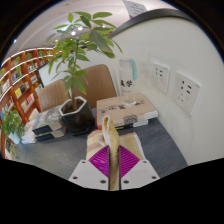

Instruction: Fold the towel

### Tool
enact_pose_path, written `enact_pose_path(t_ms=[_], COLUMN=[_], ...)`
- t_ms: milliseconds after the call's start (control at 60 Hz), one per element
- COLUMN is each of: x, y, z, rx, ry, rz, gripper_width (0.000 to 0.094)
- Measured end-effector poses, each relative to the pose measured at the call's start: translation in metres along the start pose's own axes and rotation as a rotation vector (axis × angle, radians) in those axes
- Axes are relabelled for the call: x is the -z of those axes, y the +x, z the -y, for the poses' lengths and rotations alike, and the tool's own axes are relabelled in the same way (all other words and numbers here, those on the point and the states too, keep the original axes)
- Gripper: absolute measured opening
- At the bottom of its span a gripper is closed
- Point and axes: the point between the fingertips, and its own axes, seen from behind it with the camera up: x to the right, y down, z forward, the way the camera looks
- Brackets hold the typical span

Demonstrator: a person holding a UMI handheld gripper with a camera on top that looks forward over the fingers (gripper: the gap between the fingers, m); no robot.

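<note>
A beige towel (112,132) is pinched between my gripper's fingers. A narrow fold of it runs down between the two magenta pads (100,158), and more cloth bunches just ahead of the fingertips. My gripper (112,142) is shut on the towel and holds it above the grey table (55,155). The rest of the towel is hidden below the fingers.
Beyond the fingers, a cardboard box (128,108) lies on the table. A tall potted plant (78,55) stands behind it to the left. A chair (100,80) and a bookshelf (22,75) are further back. Wall sockets (186,92) are on the right wall.
</note>
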Motion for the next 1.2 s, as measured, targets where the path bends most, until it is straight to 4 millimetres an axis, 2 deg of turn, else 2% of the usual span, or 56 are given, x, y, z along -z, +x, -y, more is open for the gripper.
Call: enact_pose_path(t_ms=[33,100,150,217,267,317,383,467,617,733,917,983,1083,1200], x=[-0.009,-0.021,-0.025,-0.019,-0.006,0.011,0.040,0.082,0.156,0.204,0.256,0.270,0.290,0.309], y=[0.020,0.057,0.076,0.087,0.085,0.077,0.057,0.017,-0.073,-0.133,-0.205,-0.222,-0.244,-0.260], z=[-0.008,-0.018,-0.021,-0.018,-0.007,0.005,0.023,0.042,0.039,0.010,-0.058,-0.079,-0.100,-0.112], rx=[0.011,0.033,0.049,0.047,0.041,0.050,0.058,0.063,0.056,0.096,0.157,0.176,0.209,0.239], ry=[-0.021,-0.039,-0.043,-0.031,-0.009,0.024,0.074,0.131,0.172,0.185,0.157,0.140,0.135,0.148], rz=[-0.028,-0.091,-0.123,-0.130,-0.118,-0.103,-0.077,-0.031,0.077,0.111,0.152,0.156,0.171,0.188], gripper_width=[0.0175,0.0363,0.0450,0.0581,0.0673,0.0707,0.0751,0.0792,0.0802,0.0803,0.0807,0.0812,0.0812,0.0813])
